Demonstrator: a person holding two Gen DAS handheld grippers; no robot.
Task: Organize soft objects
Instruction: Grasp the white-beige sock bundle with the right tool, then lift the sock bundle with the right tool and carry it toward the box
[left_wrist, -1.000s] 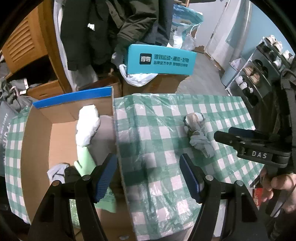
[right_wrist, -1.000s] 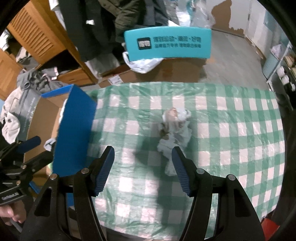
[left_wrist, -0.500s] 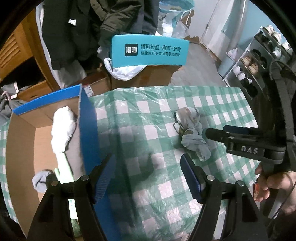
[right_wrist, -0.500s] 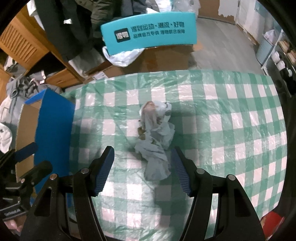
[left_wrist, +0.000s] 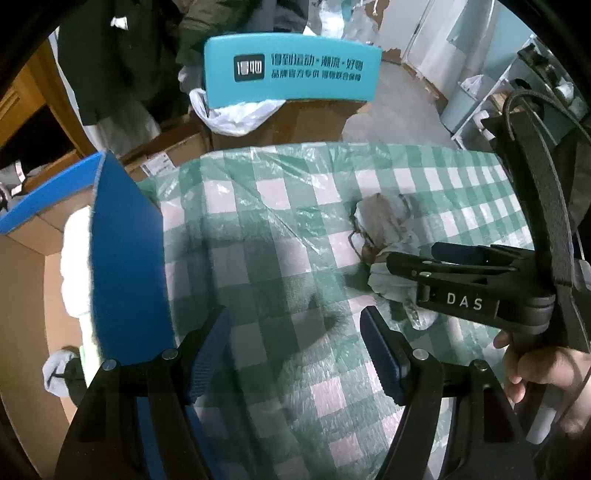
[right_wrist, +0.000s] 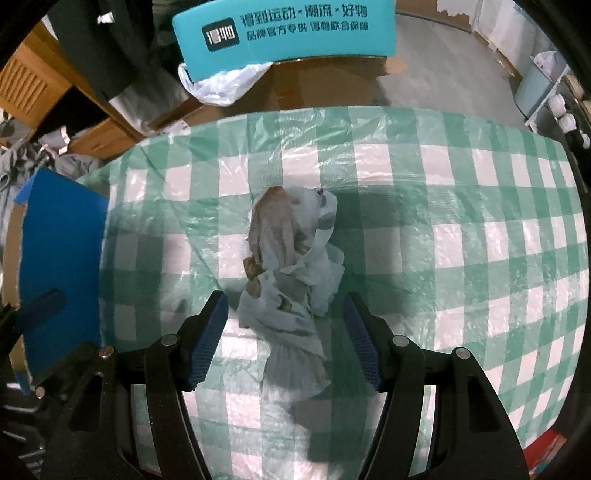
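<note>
Blue-padded jaws of the right gripper (right_wrist: 283, 332) stand apart on either side of the near end of a crumpled cloth bundle (right_wrist: 291, 273), with clear gaps between pads and fabric, so nothing is gripped yet. The gripper points steeply down at the table, which reads as a set-up for pinching the bundle from above. The left gripper (left_wrist: 295, 347) is also open and empty, its pads over bare tablecloth (left_wrist: 258, 258) between the bundle and the box. Judging by that spot, it is kept out of the other tool's way, or ready to help gather loose fabric.

The bundle lies on the green-and-white checked tablecloth, roughly mid-table, well apart from the box. It is pale grey-blue cloth twisted and folded on itself, with a brownish patch at its far end and small brown marks along one side. It looks limp and light, and I judge it will sag and trail when lifted by one end. In the left wrist view the right gripper's black body, lettered DAS, hangs over the bundle, with the person's hand (left_wrist: 543, 373) on its handle.

To the left stands an open cardboard box (left_wrist: 33, 280) with a blue flap (left_wrist: 125, 266) raised toward the table. A white soft item (left_wrist: 75, 266) and a grey one (left_wrist: 59, 369) already lie inside, so it is likely the destination. Farther back sit a teal printed carton (left_wrist: 291, 68), a white plastic bag (left_wrist: 236, 116) and dark hanging coats (left_wrist: 122, 55).
</note>
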